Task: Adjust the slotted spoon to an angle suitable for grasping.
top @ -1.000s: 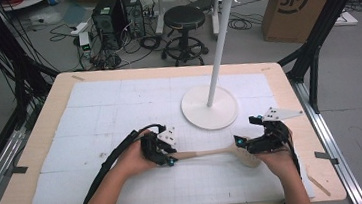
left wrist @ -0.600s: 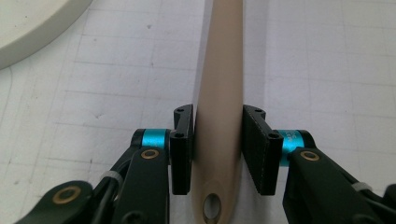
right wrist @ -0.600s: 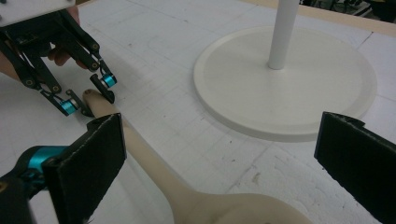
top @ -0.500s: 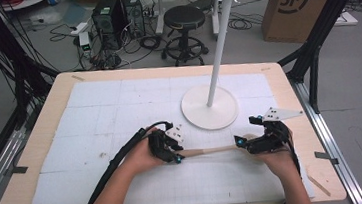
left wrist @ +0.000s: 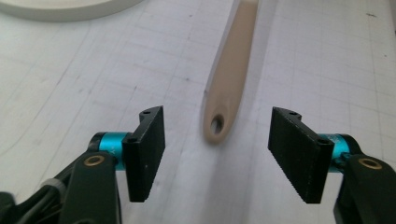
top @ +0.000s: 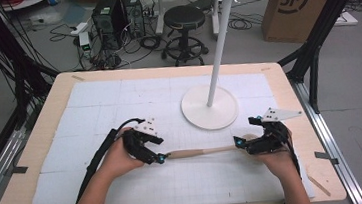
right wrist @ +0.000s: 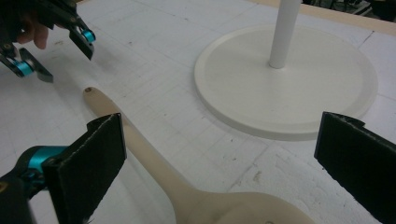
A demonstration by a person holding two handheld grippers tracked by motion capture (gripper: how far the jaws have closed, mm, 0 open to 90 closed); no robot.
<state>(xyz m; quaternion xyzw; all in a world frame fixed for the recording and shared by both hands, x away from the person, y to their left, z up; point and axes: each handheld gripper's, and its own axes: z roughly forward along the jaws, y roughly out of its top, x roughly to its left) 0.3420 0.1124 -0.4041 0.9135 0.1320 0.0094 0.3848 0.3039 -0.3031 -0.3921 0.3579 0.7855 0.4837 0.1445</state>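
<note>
Spoon (top: 201, 152) laid flat on counter (top: 58, 101), between claws. Left claw (top: 160, 158) just opened, held low at handle end, spoon released. Right claw (top: 240, 144) held level, spread wide over bowl end, pads clear.

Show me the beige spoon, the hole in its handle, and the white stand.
beige spoon (top: 199, 152), high view, middle of its handle.
hanging hole (left wrist: 216, 126), left gripper view, tip of the spoon's handle.
white stand (top: 196, 111), high view, bare part of its round base.
</note>
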